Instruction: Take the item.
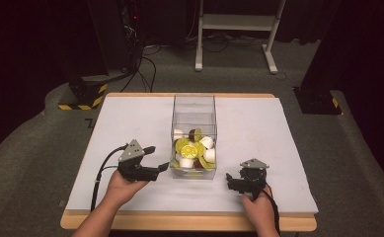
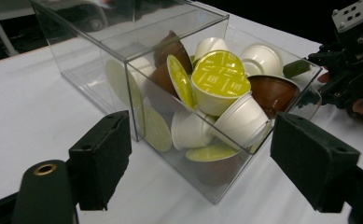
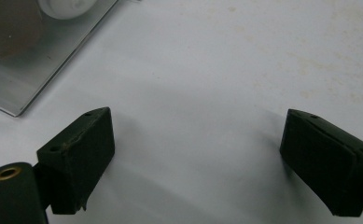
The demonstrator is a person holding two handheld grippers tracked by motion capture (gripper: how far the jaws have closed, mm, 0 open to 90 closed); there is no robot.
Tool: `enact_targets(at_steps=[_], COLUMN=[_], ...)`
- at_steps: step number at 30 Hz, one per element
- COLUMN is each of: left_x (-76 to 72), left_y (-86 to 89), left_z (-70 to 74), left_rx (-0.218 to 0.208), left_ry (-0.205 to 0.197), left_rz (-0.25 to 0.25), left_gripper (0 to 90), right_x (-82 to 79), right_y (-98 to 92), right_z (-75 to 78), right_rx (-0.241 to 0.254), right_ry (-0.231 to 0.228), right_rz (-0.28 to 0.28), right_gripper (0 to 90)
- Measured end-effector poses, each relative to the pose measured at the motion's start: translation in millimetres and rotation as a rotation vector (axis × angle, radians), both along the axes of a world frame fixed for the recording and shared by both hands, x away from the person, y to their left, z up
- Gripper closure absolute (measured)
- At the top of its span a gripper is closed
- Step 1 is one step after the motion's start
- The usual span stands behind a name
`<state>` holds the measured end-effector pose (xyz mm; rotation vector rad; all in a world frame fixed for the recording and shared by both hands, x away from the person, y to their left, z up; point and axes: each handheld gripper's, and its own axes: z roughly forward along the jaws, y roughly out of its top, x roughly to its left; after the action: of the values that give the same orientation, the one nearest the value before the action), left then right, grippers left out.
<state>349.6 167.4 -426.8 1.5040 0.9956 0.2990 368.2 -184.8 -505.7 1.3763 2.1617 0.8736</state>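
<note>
A clear plastic box stands upright in the middle of the white table. Its near half is piled with coffee capsules: white cups, brown cups and several with yellow-green lids. My left gripper is held just left of the box's near corner, open and empty. In the left gripper view the box's corner lies between the spread jaws of the left gripper. My right gripper rests low at the box's right front, open over bare table, with the box's edge at upper left.
The white table top has a wooden front edge. On the floor beyond stand a white frame, black stands and a yellow-and-black striped base. Cables trail from both grippers toward the person.
</note>
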Motion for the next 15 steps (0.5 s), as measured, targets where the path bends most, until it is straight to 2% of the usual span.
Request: enact_targets(at_steps=[3, 15], left_x=[1.0, 8.1], left_y=[-3.6, -16.3], left_z=[2.9, 11.3], left_rx=[-0.014, -0.019], left_ry=[-0.002, -0.004], left_rz=[-0.004, -0.017], left_gripper=[20.9, 21.5], right_x=[0.0, 0.0], right_y=[0.0, 0.0], right_z=[0.0, -0.1], right_rx=[0.000, 0.001], right_ry=[0.000, -0.001], right_rz=[0.000, 0.000], right_gripper=[10.1, 10.2])
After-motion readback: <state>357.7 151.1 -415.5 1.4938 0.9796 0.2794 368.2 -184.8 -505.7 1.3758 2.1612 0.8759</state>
